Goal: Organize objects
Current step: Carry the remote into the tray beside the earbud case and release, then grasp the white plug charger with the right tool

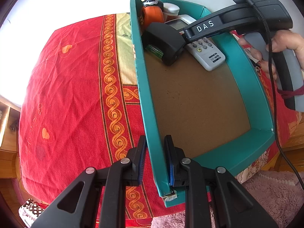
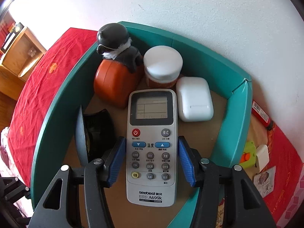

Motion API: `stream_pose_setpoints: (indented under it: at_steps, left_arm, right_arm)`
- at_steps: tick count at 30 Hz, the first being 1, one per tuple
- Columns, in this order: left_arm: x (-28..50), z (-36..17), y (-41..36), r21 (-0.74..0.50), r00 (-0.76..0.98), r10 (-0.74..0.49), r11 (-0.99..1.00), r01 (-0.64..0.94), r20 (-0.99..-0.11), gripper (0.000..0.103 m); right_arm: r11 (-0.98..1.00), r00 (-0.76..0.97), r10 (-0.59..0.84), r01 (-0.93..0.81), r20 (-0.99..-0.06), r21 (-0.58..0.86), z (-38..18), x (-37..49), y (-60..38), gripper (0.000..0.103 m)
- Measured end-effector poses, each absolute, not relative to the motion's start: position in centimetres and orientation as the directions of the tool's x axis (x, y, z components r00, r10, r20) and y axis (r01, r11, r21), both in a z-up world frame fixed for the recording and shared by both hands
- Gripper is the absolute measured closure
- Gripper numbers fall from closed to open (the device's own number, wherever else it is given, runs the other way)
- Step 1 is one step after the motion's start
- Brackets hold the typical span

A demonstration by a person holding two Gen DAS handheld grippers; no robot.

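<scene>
A teal box [image 1: 152, 133] with a brown floor stands on a red cloth against a white wall. My left gripper [image 1: 155, 138] is shut on the box's near left wall, one pad on each side. My right gripper [image 2: 151, 138] is shut on a grey remote [image 2: 152, 171], pads against its long sides, low over the box floor. The remote [image 1: 209, 57] also shows in the left wrist view under the right gripper's arm. At the back of the box [image 2: 228, 81] stand a dark penguin figure [image 2: 114, 39] on an orange container [image 2: 112, 85], a white-lidded jar [image 2: 162, 62] and a white case [image 2: 195, 98].
A black and grey object [image 2: 95, 131] leans on the box's left wall. Right of the box lie a red tube [image 2: 262, 115], a green toy [image 2: 248, 153], a white plug [image 2: 263, 156] and a packet [image 2: 264, 182]. Wooden furniture [image 2: 20, 57] stands beyond the red cloth [image 1: 66, 95].
</scene>
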State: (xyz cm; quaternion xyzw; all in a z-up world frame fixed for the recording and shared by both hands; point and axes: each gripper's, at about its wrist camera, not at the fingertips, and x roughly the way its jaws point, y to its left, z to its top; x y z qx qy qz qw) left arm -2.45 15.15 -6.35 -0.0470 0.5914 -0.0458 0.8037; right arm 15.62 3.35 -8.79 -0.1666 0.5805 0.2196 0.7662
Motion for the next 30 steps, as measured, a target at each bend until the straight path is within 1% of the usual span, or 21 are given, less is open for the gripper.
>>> stream_pose_setpoints:
  at_steps: [3, 5, 6, 7, 19, 22, 26, 30]
  left_arm:
    - [-2.5, -6.3, 15.2, -0.130, 0.297, -0.130, 0.991, 0.017, -0.946, 0.084]
    - [-2.6, -6.3, 15.2, -0.131, 0.298, -0.130, 0.991, 0.016, -0.946, 0.084]
    - [-2.6, -6.3, 15.3, -0.131, 0.297, -0.130, 0.991, 0.016, -0.946, 0.084]
    - [-2.6, -6.3, 15.2, -0.131, 0.297, -0.130, 0.991, 0.016, -0.946, 0.084]
    - [-2.7, -6.3, 15.3, -0.128, 0.295, -0.128, 0.992, 0.018, -0.947, 0.085]
    - [-2.7, -6.4, 15.2, -0.129, 0.296, -0.128, 0.992, 0.016, -0.947, 0.085]
    - [-2.8, -6.4, 15.2, -0.131, 0.299, -0.129, 0.991, 0.014, -0.945, 0.085]
    - [-2.9, -6.4, 15.2, -0.130, 0.297, -0.128, 0.991, 0.013, -0.946, 0.085]
  right_arm:
    - [0.839, 0.232, 0.130, -0.544, -0.964, -0.018, -9.1, 15.7, 4.2, 0.047]
    - [0.835, 0.230, 0.130, -0.550, -0.965, -0.019, -9.3, 15.9, 4.5, 0.044]
    - [0.835, 0.228, 0.133, -0.551, -0.965, -0.015, -9.4, 15.9, 4.9, 0.040]
    - [0.836, 0.231, 0.129, -0.549, -0.964, -0.020, -9.4, 15.9, 5.0, 0.040]
    - [0.829, 0.301, 0.155, -0.557, -0.941, -0.042, -7.2, 14.1, 6.4, 0.040]
    - [0.832, 0.306, 0.173, -0.554, -0.936, -0.028, -6.3, 14.2, 6.1, 0.040]
    - [0.843, 0.291, 0.230, -0.537, -0.929, 0.040, -4.6, 13.6, 4.8, 0.040]
    - [0.843, 0.321, 0.275, -0.533, -0.906, 0.067, -2.2, 12.4, 2.7, 0.040]
